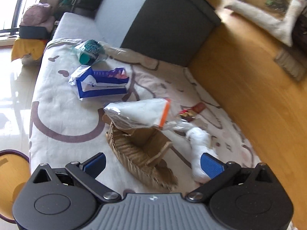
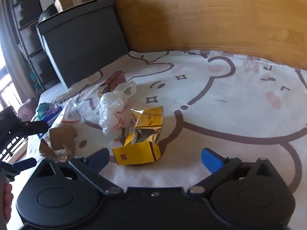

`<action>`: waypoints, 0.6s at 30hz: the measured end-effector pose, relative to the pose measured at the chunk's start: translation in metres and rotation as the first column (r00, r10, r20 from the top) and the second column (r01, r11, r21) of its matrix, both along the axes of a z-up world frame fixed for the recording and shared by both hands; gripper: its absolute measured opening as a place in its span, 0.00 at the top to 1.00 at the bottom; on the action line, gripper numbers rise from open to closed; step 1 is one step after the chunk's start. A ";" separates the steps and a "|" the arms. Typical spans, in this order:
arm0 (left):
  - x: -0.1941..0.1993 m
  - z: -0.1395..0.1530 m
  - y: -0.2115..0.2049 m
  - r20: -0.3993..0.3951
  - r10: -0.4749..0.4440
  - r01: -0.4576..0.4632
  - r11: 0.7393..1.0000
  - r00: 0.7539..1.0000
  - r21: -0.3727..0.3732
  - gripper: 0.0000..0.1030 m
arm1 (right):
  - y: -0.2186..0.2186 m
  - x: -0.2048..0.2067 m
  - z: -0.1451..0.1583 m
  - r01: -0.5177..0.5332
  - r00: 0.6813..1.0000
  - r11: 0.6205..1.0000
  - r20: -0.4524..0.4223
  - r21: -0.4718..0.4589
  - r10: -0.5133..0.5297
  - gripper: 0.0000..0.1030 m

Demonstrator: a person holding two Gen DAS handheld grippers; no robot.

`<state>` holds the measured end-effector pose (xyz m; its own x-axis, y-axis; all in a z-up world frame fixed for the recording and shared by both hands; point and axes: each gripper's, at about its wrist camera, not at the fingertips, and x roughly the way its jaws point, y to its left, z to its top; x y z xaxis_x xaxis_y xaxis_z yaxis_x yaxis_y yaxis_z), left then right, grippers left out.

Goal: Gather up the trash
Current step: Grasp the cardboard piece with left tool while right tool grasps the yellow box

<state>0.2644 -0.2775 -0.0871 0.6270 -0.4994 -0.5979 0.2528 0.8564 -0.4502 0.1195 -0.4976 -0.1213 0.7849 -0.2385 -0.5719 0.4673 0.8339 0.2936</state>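
Your right gripper (image 2: 155, 158) gapes wide before the torn yellow carton (image 2: 141, 143) — bare blanket (image 2: 239, 115) right; left gripper (image 1: 152, 162) wide over ripped cardboard (image 1: 138, 153).

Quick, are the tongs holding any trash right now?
Left tongs: open, holding nothing, above the torn cardboard.
Right tongs: open, holding nothing, by the yellow box.

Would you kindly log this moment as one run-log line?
left gripper: open, above torn cardboard | right gripper: open, facing yellow box | nothing held | trash on blanket
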 end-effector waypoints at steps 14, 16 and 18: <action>0.024 -0.018 -0.037 0.028 0.010 -0.014 0.985 1.000 0.174 0.13 | -0.009 0.033 -0.002 0.039 0.999 0.998 0.009 0.051 -0.039 0.08; 0.025 -0.023 -0.036 0.024 0.004 -0.009 0.978 1.000 0.208 0.22 | -0.007 0.039 -0.004 0.044 0.999 0.998 -0.004 0.051 -0.044 0.12; 0.023 -0.026 -0.032 0.052 -0.029 0.016 0.975 0.998 0.221 0.23 | -0.003 0.046 -0.006 0.031 0.999 1.000 -0.027 0.002 -0.031 0.16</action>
<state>0.2872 -0.3094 -0.1135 0.6517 -0.3735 -0.6601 0.2921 0.9268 -0.2361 0.1651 -0.5001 -0.1269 0.7613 -0.2613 -0.5934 0.5009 0.8181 0.2824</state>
